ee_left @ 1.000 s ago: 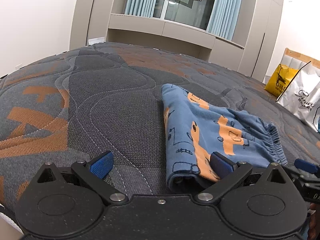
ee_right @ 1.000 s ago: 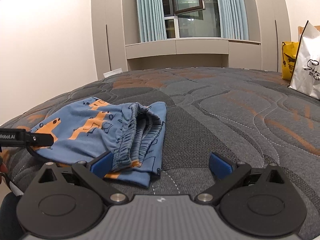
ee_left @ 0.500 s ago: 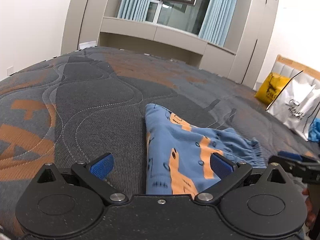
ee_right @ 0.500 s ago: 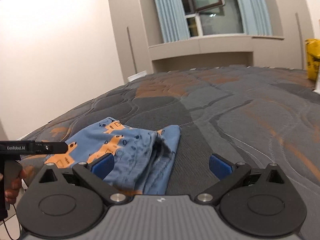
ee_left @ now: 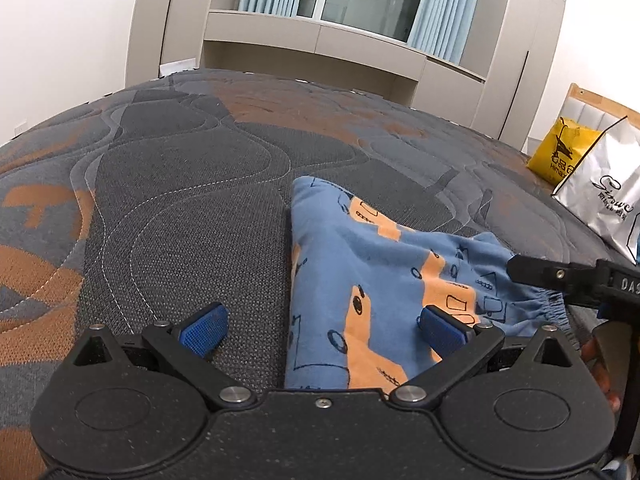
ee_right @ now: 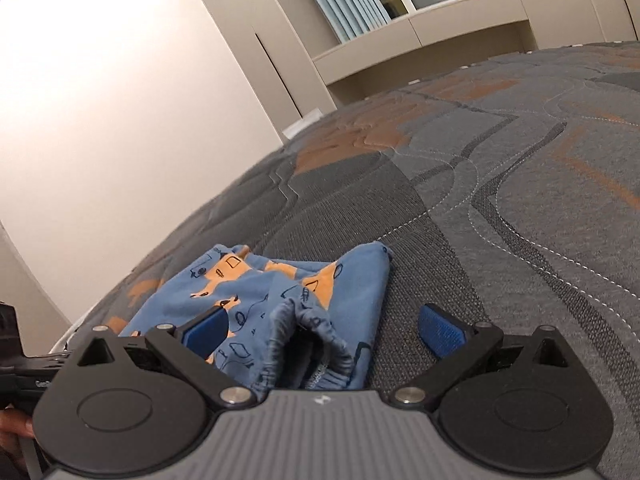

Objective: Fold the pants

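Note:
Blue pants (ee_left: 376,264) with orange prints lie folded on the quilted grey and orange bed (ee_left: 192,184). My left gripper (ee_left: 322,328) is open, its right pad above the cloth and its left pad over bare mattress. In the right wrist view the same pants (ee_right: 280,292) show their gathered waistband (ee_right: 304,328) between the pads of my right gripper (ee_right: 324,326), which is open and holds nothing. The right gripper's black tip (ee_left: 560,278) reaches in over the waistband in the left wrist view.
A yellow bag (ee_left: 560,156) and a white shopping bag (ee_left: 604,192) stand at the bed's far right. Cabinets and a curtained window (ee_left: 360,0) line the back wall. The mattress edge (ee_right: 80,320) and a white wall lie to the left. A hand (ee_left: 600,364) holds the right gripper.
Both grippers have moved in closer and lower over the pants. The right gripper has tilted and now straddles the waistband. The pants look more bunched at the waistband.

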The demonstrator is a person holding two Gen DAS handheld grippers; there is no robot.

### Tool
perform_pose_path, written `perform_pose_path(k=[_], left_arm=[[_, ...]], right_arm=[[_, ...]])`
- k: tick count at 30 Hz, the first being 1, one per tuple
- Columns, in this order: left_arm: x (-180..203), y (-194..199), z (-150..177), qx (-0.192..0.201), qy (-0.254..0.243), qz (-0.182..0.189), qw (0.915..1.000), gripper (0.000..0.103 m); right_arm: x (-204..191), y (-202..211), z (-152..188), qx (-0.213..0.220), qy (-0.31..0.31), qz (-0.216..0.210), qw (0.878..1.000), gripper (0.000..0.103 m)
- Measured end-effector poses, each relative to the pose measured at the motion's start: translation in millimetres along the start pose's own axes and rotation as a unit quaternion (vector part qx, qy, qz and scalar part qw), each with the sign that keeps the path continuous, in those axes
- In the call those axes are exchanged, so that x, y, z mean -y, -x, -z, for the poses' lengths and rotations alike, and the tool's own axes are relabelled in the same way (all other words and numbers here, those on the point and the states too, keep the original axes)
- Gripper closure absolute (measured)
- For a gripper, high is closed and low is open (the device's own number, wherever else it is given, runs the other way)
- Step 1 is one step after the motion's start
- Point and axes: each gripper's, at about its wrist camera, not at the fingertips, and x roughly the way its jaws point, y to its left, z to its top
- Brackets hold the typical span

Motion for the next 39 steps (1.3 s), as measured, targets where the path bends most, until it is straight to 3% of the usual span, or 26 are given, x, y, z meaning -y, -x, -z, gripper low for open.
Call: perform_pose_path(k=[12, 14, 18, 20, 23, 27, 29, 32, 39], left_arm=[[-8, 7, 1, 0.006, 0.016, 0.015, 0.9997, 0.001], [-12, 12, 0, 0.014, 0.027, 0.028, 0.9991, 0.001], [-21, 22, -2, 0.035, 0.052, 0.055, 0.9965, 0.001], [-25, 25, -4, 0.036, 0.061, 0.061, 0.9957, 0.013], [-29, 24, -3, 0.020, 0.079, 0.066, 0.9945, 0.022], [-24, 19, -1, -0.011, 0.070, 0.073, 0.9948, 0.034], [-17, 17, 1, -0.020, 0.054, 0.072, 0.9958, 0.050], [-13, 18, 2, -0.016, 0.056, 0.060, 0.9965, 0.063], [-5, 25, 0, -0.003, 0.039, 0.047, 0.9981, 0.074]], right_arm=[[2, 3, -1, 0.006, -0.013, -0.020, 1.000, 0.002], [1, 4, 0, 0.004, -0.012, -0.022, 1.000, 0.019], [5, 5, 2, 0.005, -0.031, -0.024, 0.999, 0.042], [8, 5, 2, 0.005, -0.043, -0.024, 0.999, 0.055], [13, 6, 3, 0.006, -0.055, -0.027, 0.998, 0.062], [10, 6, 4, 0.008, -0.047, -0.021, 0.999, 0.065], [8, 5, 5, 0.008, -0.043, -0.017, 0.999, 0.065], [3, 4, 6, 0.008, -0.029, -0.008, 1.000, 0.064], [-19, 7, 10, 0.015, 0.027, 0.026, 0.999, 0.076]])
